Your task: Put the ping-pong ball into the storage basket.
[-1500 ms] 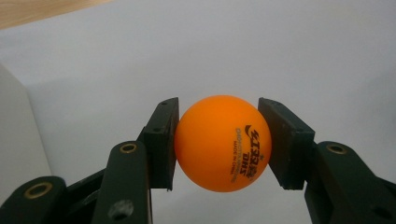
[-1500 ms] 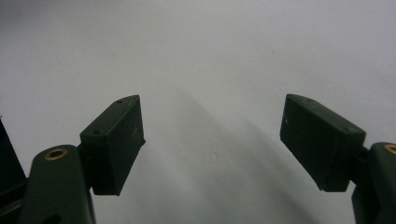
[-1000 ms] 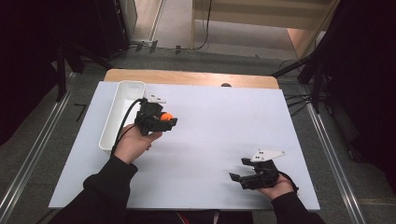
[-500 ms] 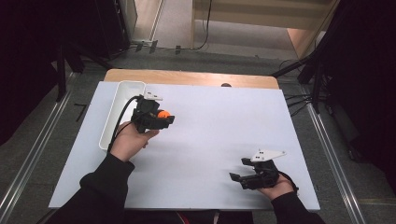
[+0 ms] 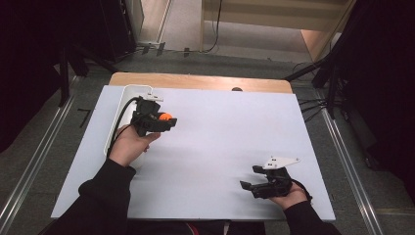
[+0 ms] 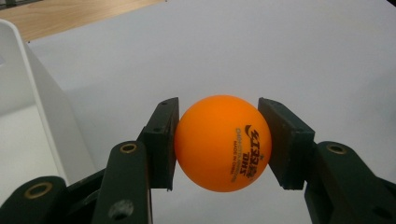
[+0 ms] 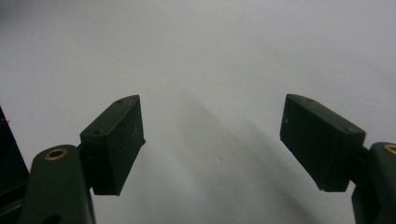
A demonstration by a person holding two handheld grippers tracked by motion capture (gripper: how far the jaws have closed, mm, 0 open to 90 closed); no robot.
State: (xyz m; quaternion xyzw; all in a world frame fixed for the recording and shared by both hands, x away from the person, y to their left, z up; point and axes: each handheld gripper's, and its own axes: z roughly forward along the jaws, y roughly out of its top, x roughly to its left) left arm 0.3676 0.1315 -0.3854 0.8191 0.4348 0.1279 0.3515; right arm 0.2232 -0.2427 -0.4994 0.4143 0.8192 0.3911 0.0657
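Note:
An orange table-tennis ball (image 6: 223, 142) with dark print sits clamped between both black pads of my left gripper (image 6: 219, 140). From above, that ball (image 5: 165, 117) and left gripper (image 5: 165, 120) hang over the white table near its left side, beside a white tray (image 5: 128, 92). My right gripper (image 5: 248, 186) rests low near the table's front right edge. Its jaws (image 7: 212, 144) stand wide apart with only bare table between them.
The long white tray (image 6: 32, 107) runs along the table's left edge, just left of the held ball. A wooden strip (image 5: 195, 82) borders the far edge of the white tabletop (image 5: 230, 127). A black cable trails from the left gripper over the tray.
My left hand has drifted slightly left and away, toward the tray, still carrying the ball. The right hand has stayed put.

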